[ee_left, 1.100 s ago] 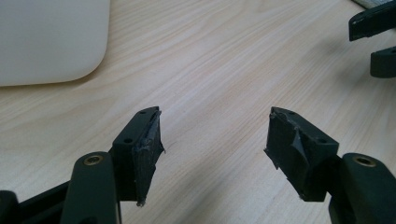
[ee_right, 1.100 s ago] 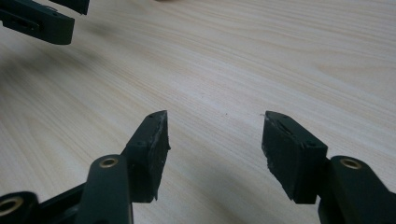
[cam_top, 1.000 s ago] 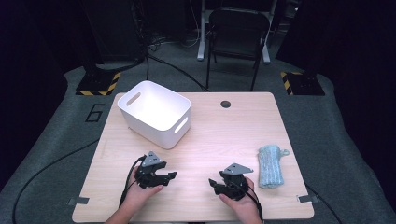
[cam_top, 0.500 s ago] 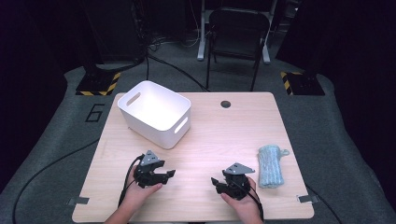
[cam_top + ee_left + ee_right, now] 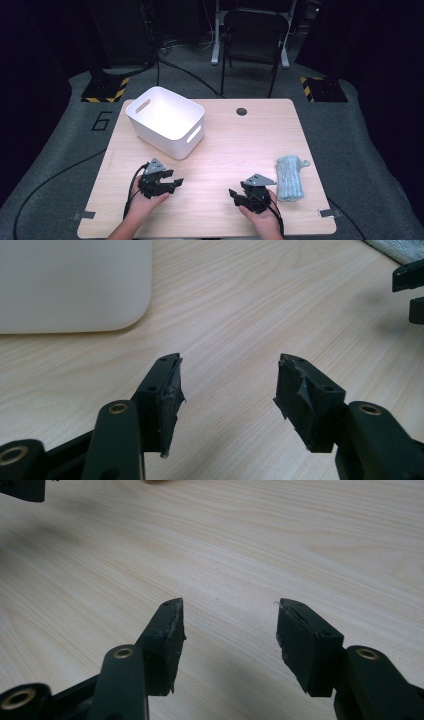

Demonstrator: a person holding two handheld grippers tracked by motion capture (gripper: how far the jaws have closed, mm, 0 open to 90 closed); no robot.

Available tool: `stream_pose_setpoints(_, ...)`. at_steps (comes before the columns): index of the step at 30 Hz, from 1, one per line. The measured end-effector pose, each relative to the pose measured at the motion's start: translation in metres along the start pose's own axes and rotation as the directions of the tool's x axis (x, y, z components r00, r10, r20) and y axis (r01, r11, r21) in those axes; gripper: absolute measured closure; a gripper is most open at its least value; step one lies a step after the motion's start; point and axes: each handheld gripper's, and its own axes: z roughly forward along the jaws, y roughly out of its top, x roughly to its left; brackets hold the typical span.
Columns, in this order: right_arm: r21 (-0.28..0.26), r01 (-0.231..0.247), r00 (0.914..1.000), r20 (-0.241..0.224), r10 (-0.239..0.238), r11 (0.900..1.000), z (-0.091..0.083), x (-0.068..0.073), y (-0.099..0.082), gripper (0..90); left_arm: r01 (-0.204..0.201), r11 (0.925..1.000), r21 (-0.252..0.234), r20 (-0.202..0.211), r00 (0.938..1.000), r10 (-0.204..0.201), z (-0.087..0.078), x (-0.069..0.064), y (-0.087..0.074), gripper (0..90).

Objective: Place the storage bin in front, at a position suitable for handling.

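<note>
My left gripper (image 5: pixel 176 183) rests low over the wooden table (image 5: pixel 240 145) at the near left, held in a hand and pointing right. Its jaws (image 5: pixel 230 362) stand wide apart and have just been closing a little, with only bare wood between them. My right gripper (image 5: pixel 233 194) sits at the near right, pointing left toward the other one. It is open (image 5: pixel 230 605) over bare table. A white plastic bin (image 5: pixel 150 122) with handle slots stands at the back left. A folded blue-grey cloth (image 5: pixel 291 177) lies just right of my right hand.
The bin's rounded corner (image 5: pixel 70 285) fills the upper left of the left gripper view, with the right gripper (image 5: pixel 410 290) and the cloth (image 5: pixel 400 247) at its far right. A black chair (image 5: pixel 252 35) and cables stand on the floor behind the table.
</note>
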Motion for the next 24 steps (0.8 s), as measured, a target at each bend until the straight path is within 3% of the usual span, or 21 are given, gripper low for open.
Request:
stream_pose_setpoints(9,-0.004,0.000,1.0000,0.006,0.000,1.0000,-0.004,-0.001,0.002,44.4,0.026,0.9997,-0.001,0.010,0.9996,-0.026,-0.002,0.006,-0.001,48.4)
stream_pose_setpoints(10,-0.006,0.004,0.9999,0.010,-0.004,1.0000,-0.004,-0.001,0.002,44.5,0.014,0.9999,0.004,0.010,0.9998,-0.014,-0.002,0.008,-0.001,48.4)
stream_pose_setpoints(14,-0.019,0.006,0.9997,0.022,-0.005,0.9998,-0.008,-0.003,0.004,44.4,0.041,0.9991,0.008,0.017,0.9990,-0.041,0.000,0.011,-0.003,48.3)
stream_pose_setpoints(24,-0.038,-0.043,0.9971,0.061,0.045,0.9984,-0.021,-0.019,0.006,44.4,0.052,0.9986,-0.002,0.018,0.9985,-0.052,0.000,0.011,-0.003,47.4)
